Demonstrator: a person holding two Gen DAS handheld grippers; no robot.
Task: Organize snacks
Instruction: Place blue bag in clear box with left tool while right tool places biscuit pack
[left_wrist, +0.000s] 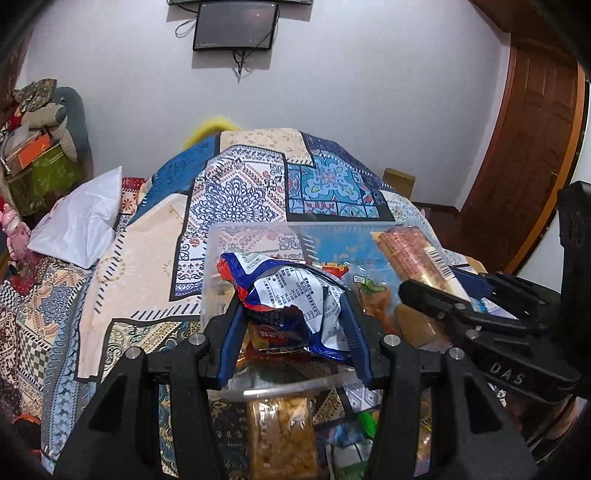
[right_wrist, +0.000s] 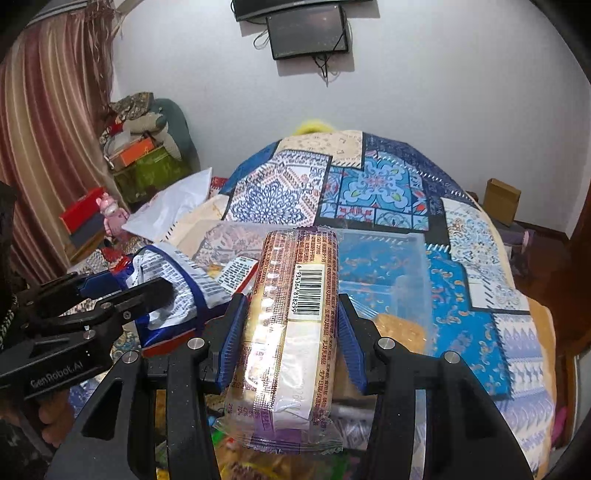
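Observation:
My left gripper (left_wrist: 293, 325) is shut on a crumpled blue, white and red snack bag (left_wrist: 291, 295), held over the near rim of a clear plastic box (left_wrist: 258, 230) on the patterned quilt. My right gripper (right_wrist: 290, 328) is shut on a long biscuit pack (right_wrist: 295, 317) with a barcode, held lengthwise over the same clear box (right_wrist: 406, 236). Each gripper shows in the other's view: the right one (left_wrist: 443, 291) with the biscuit pack (left_wrist: 410, 254) at the right, the left one (right_wrist: 147, 291) with the snack bag (right_wrist: 177, 280) at the left. Other packets lie inside the box.
Several loose snack packets (left_wrist: 280, 435) lie on the bed below the grippers. A white plastic bag (left_wrist: 81, 218) rests at the left of the quilt (left_wrist: 243, 184). Stacked boxes and cushions (right_wrist: 140, 155) stand by the curtain. A wooden door (left_wrist: 532, 147) is at the right.

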